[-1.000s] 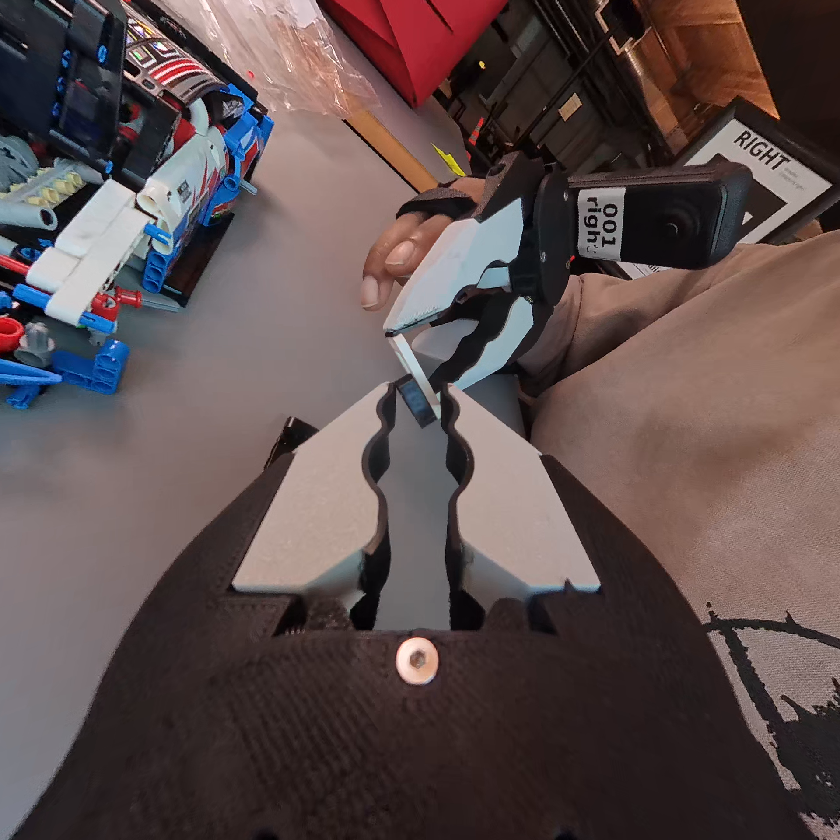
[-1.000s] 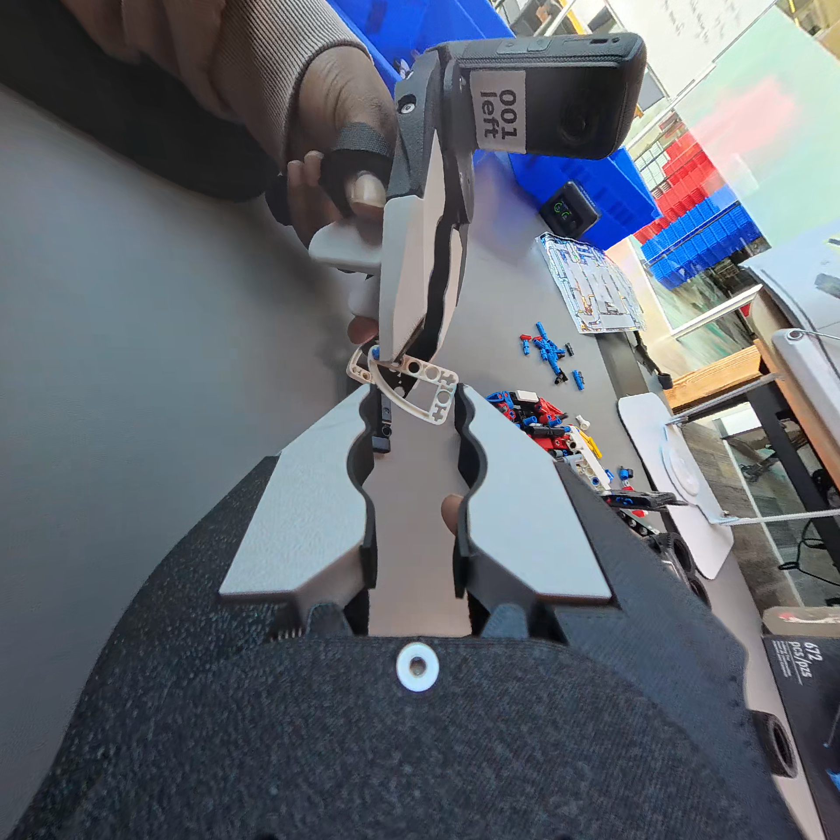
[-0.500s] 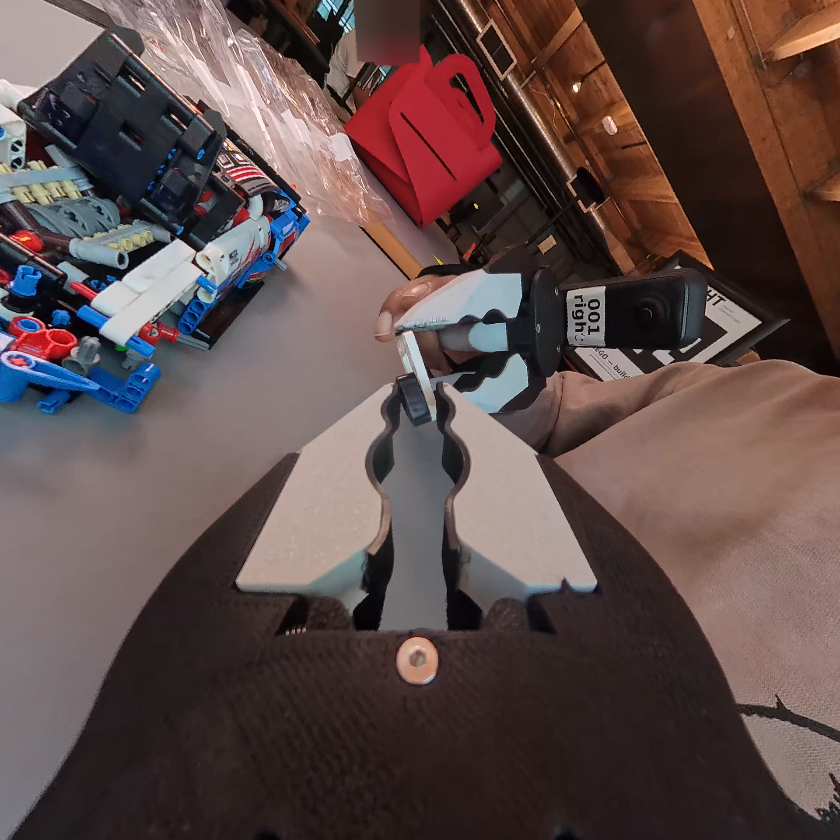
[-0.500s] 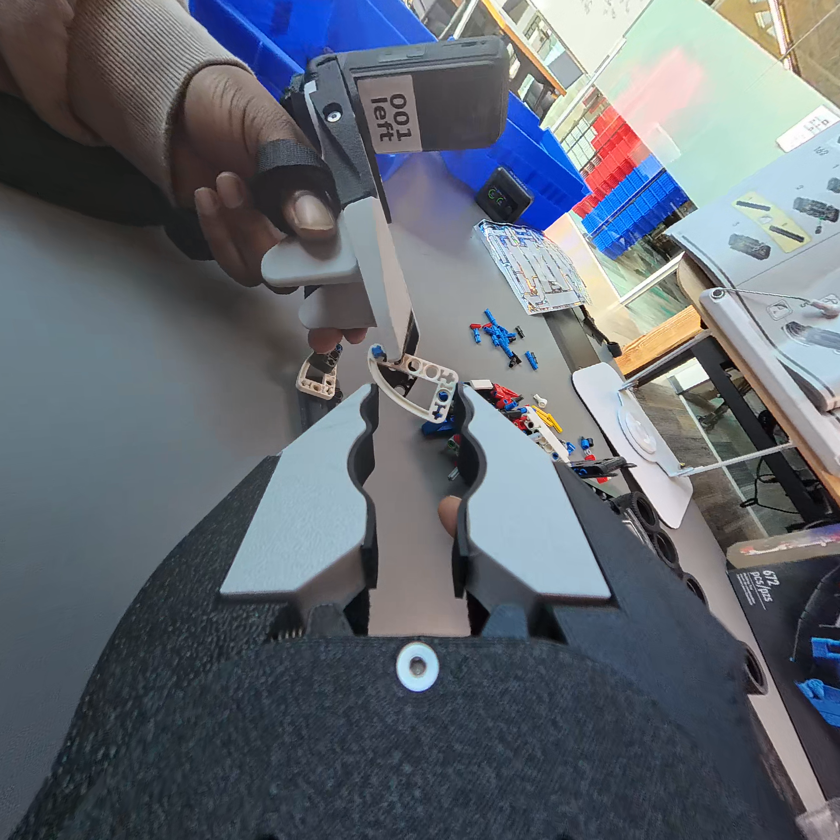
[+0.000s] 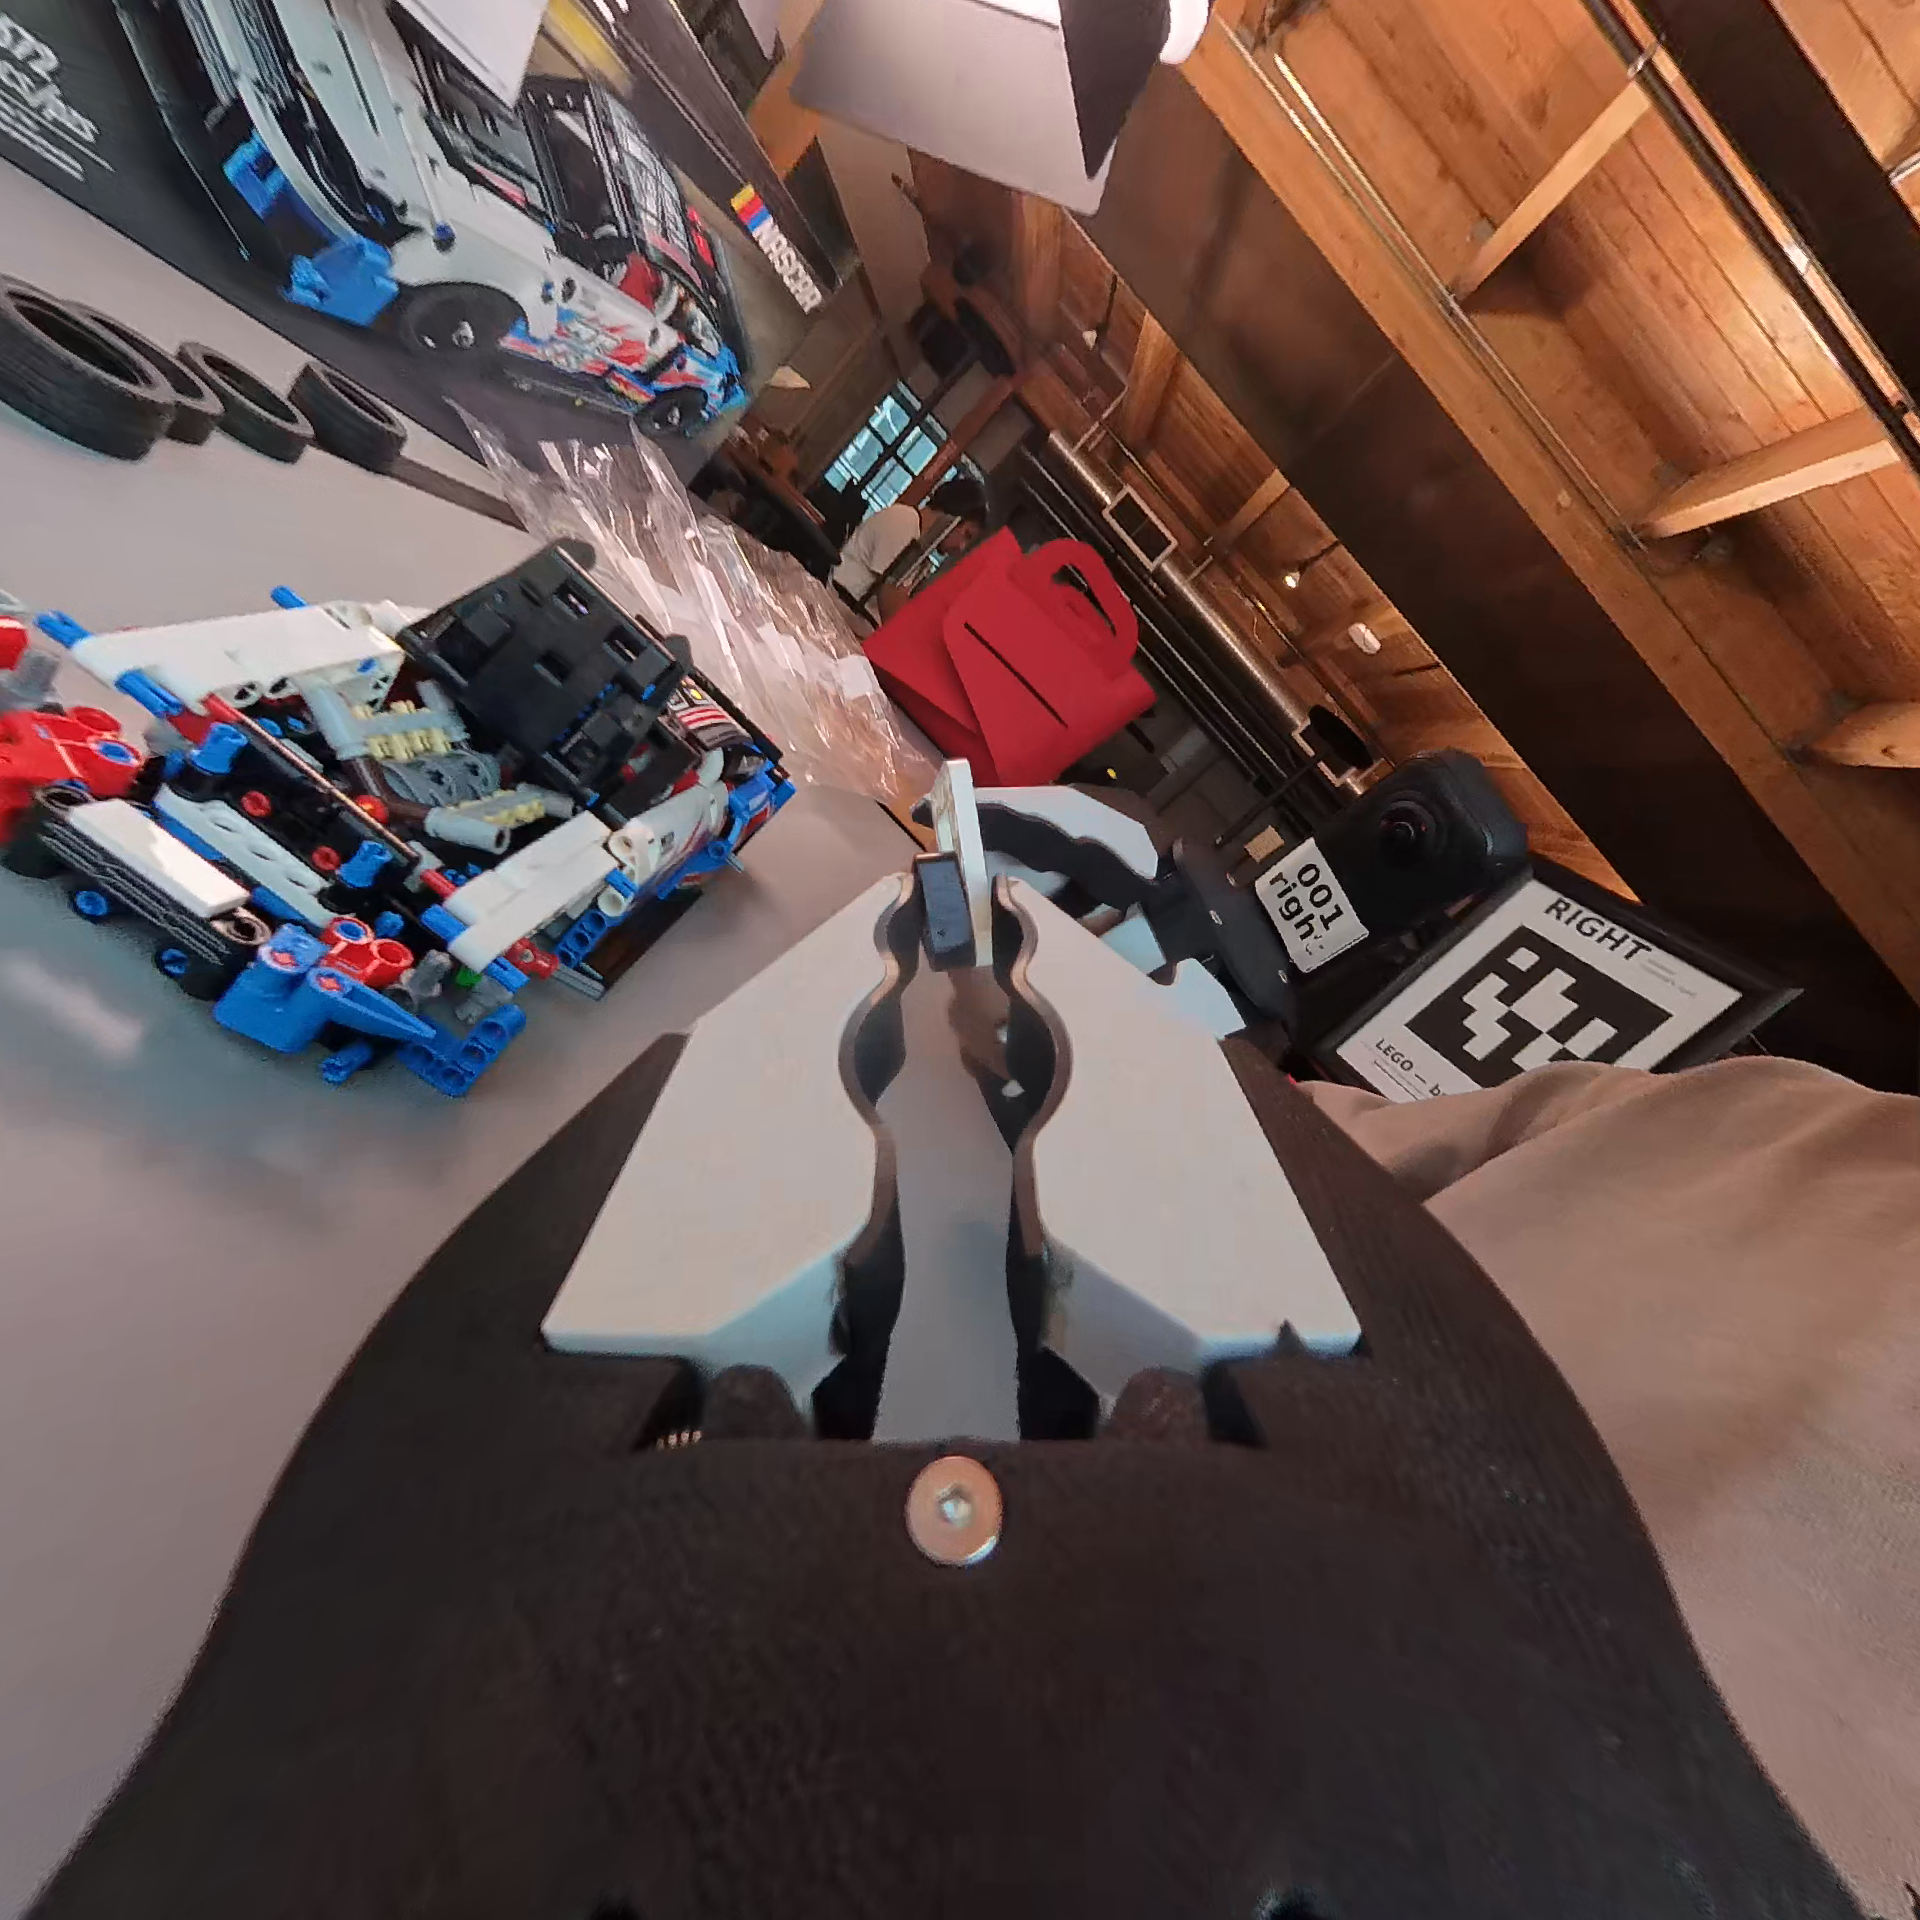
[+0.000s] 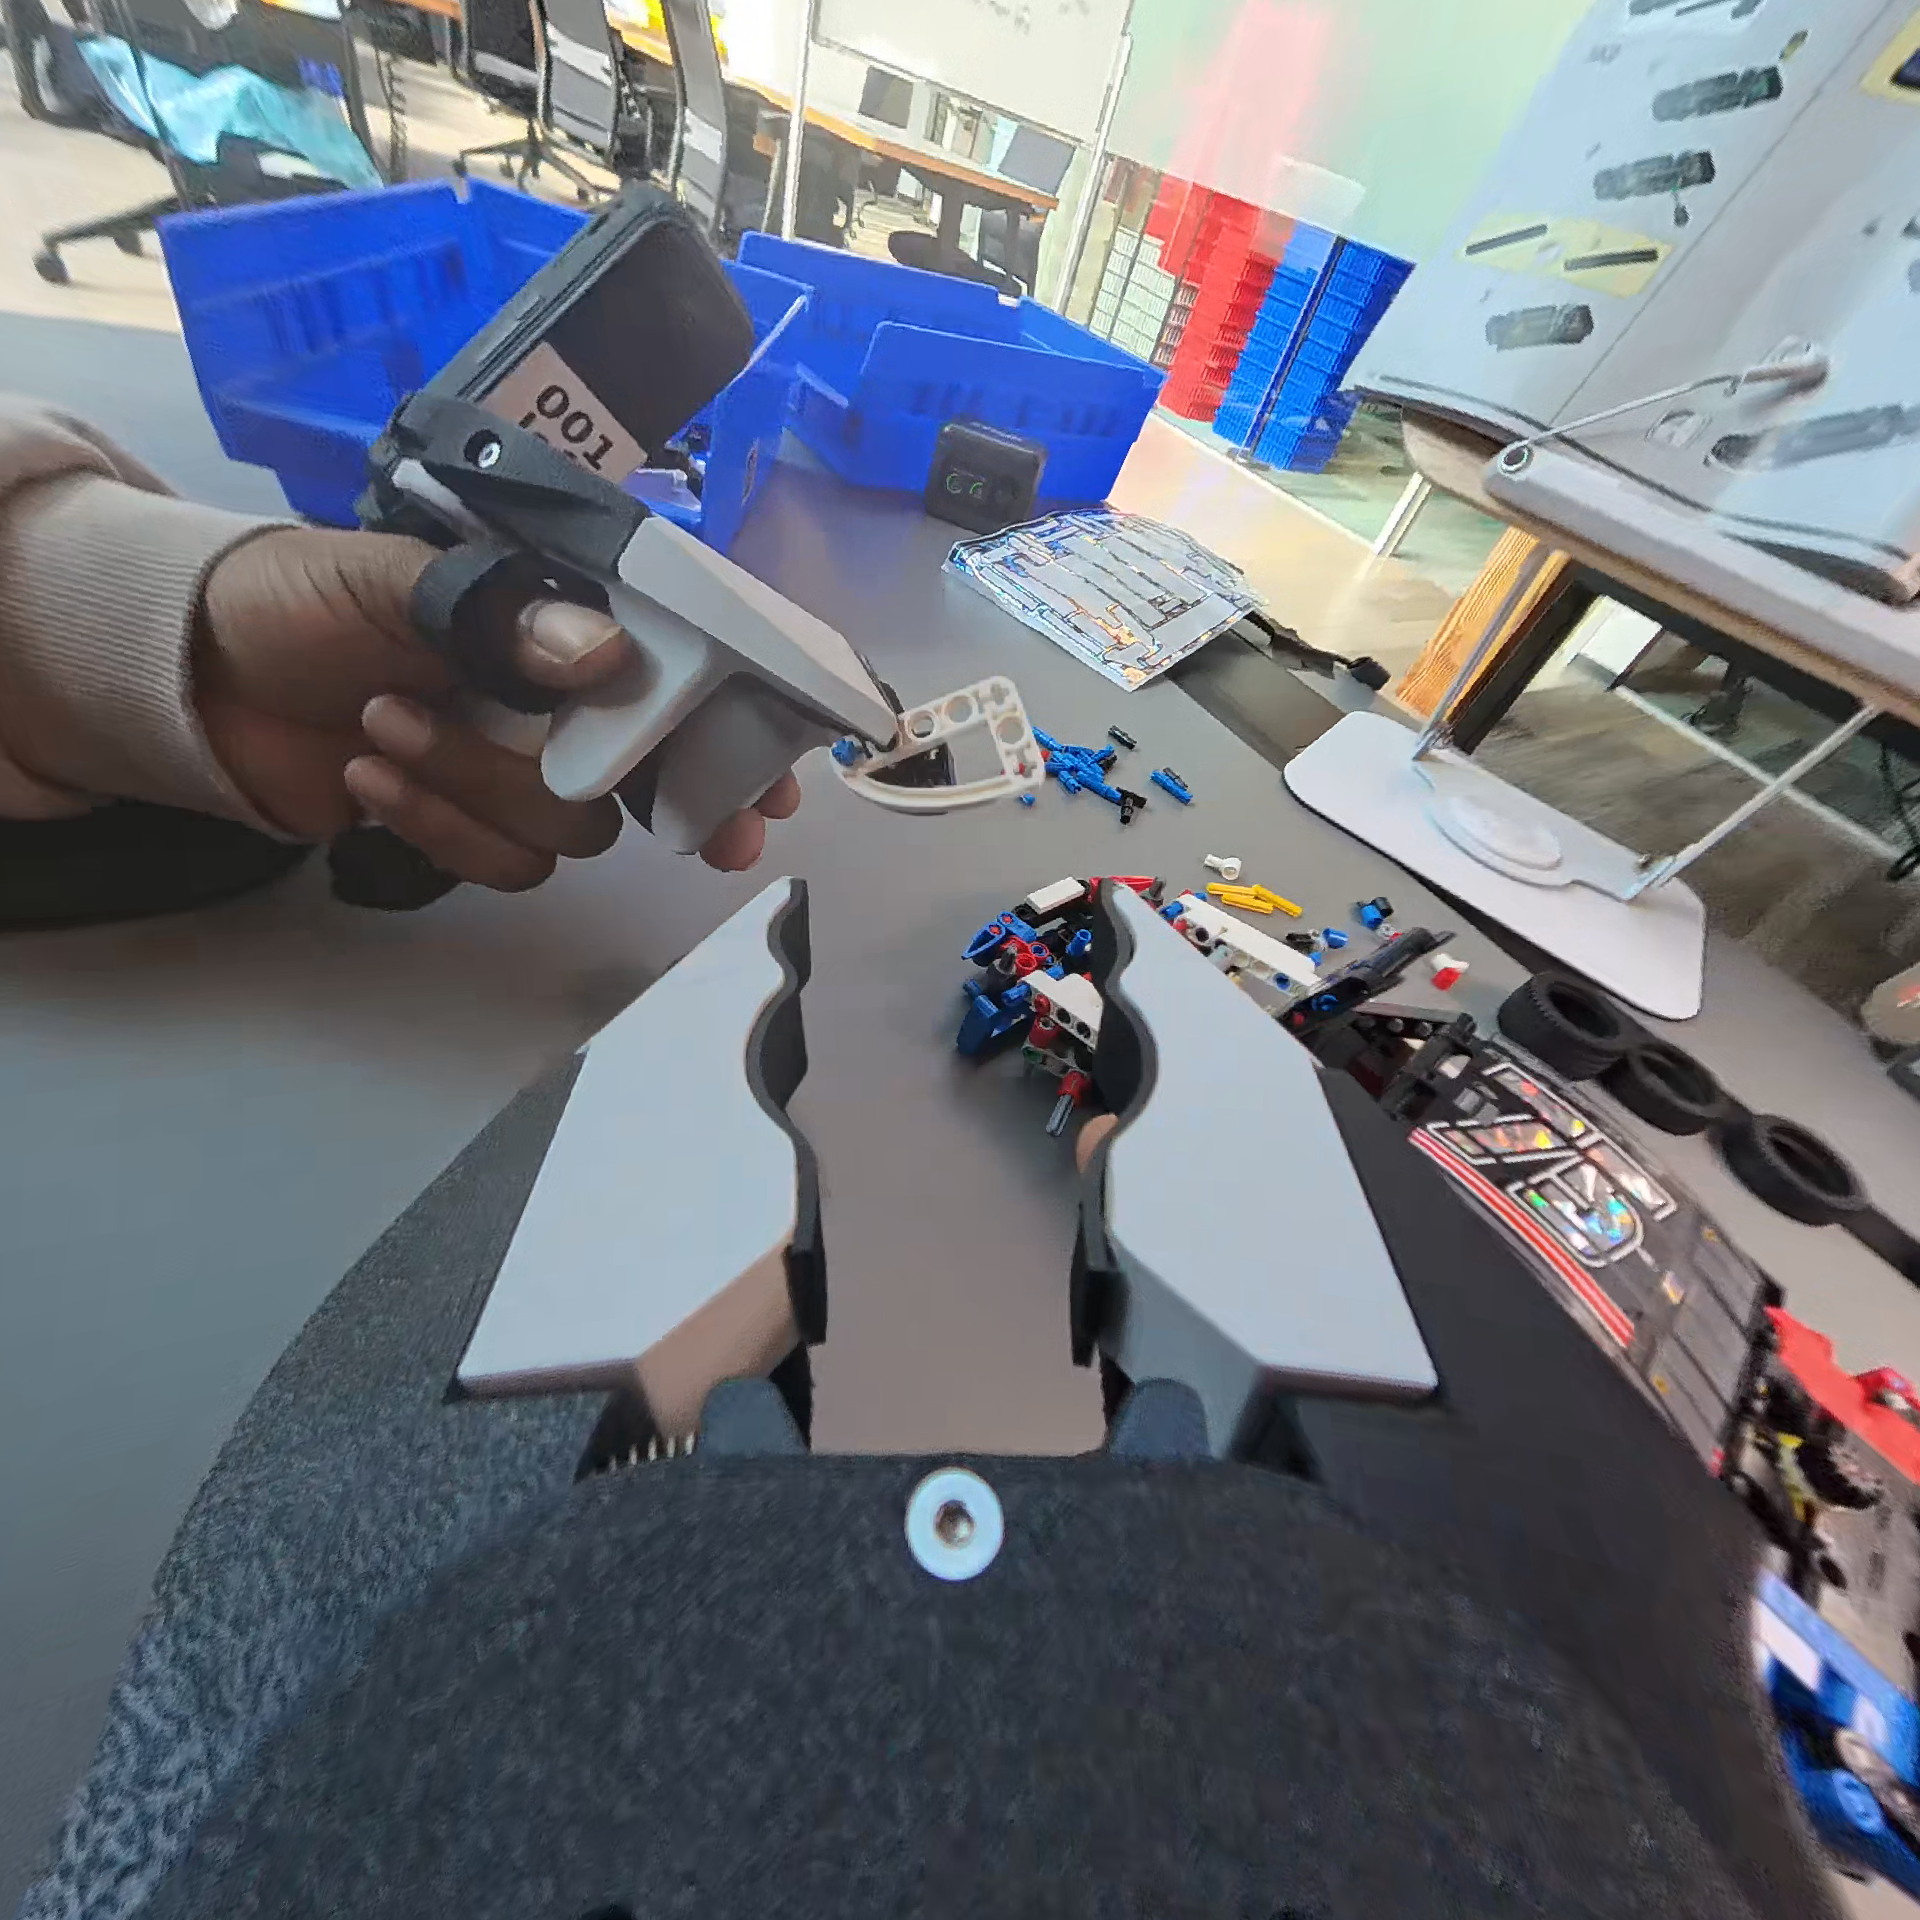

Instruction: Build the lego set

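Gripping white frame piece, table edgeward.

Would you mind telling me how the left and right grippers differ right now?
The left gripper is shut on a white frame piece; the right gripper is open and holds nothing. The left is raised above the table, pointing at the loose bricks; the right points at the half-built car. Both have grey fingers on black bodies.

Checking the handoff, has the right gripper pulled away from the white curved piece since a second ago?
Yes. The right gripper backed off and opened; the white curved piece stays in the left gripper, over the grey table.
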Available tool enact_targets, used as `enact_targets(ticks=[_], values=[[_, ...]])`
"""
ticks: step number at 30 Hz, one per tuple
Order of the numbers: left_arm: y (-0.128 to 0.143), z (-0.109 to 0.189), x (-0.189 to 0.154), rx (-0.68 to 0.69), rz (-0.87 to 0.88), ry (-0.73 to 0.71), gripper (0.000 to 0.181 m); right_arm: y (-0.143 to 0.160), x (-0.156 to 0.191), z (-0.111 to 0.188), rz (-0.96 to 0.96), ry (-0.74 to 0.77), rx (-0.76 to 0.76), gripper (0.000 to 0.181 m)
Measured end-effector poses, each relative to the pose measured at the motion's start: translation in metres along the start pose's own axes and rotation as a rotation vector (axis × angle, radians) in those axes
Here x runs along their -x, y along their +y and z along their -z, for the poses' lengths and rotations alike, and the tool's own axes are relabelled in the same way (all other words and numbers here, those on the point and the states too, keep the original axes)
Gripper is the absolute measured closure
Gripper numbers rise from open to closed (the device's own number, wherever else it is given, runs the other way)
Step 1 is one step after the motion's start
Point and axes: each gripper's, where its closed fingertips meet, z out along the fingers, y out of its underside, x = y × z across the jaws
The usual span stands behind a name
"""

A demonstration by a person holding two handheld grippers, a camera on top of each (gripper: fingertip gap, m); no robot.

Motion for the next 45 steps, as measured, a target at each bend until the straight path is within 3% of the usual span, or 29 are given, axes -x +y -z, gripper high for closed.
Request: enact_targets(ticks=[7,12,17,20,23,26,31,37,41,45], values=[[-0.007,-0.003,-0.007,-0.091,-0.019,0.031,0.17,-0.007,0.011,-0.009,-0.128,-0.004,-0.022,0.134],[0.009,-0.015,-0.012,-0.058,-0.016,0.043,0.171,-0.017,0.007,-0.012,-0.092,0.069,-0.055,0.146],[0.014,-0.012,-0.008,0.013,0.037,0.054,0.171,-0.007,0.011,-0.011,-0.019,-0.032,-0.021,0.157],[0.01,-0.005,-0.006,0.046,-0.032,0.024,0.168,0.007,0.015,-0.007,0.027,-0.128,0.038,0.157],[-0.001,0.007,0.0,0.071,-0.16,-0.041,0.167,0.041,0.034,0.001,-0.019,-0.335,0.208,0.157],[-0.003,0.018,0.008,0.135,-0.306,-0.11,0.168,0.068,0.047,0.007,-0.039,-0.439,0.327,0.157],[0.017,0.021,0.021,0.295,-0.466,-0.175,0.168,0.079,0.055,0.006,-0.029,-0.48,0.372,0.157],[0.055,0.016,0.021,0.489,-0.593,-0.133,0.164,0.081,0.057,0.006,-0.046,-0.501,0.38,0.157],[0.052,0.018,0.026,0.49,-0.642,-0.17,0.167,0.082,0.056,0.007,-0.049,-0.5,0.381,0.157],[0.038,0.023,0.03,0.436,-0.582,-0.195,0.17,0.083,0.055,0.006,-0.041,-0.495,0.377,0.157]])
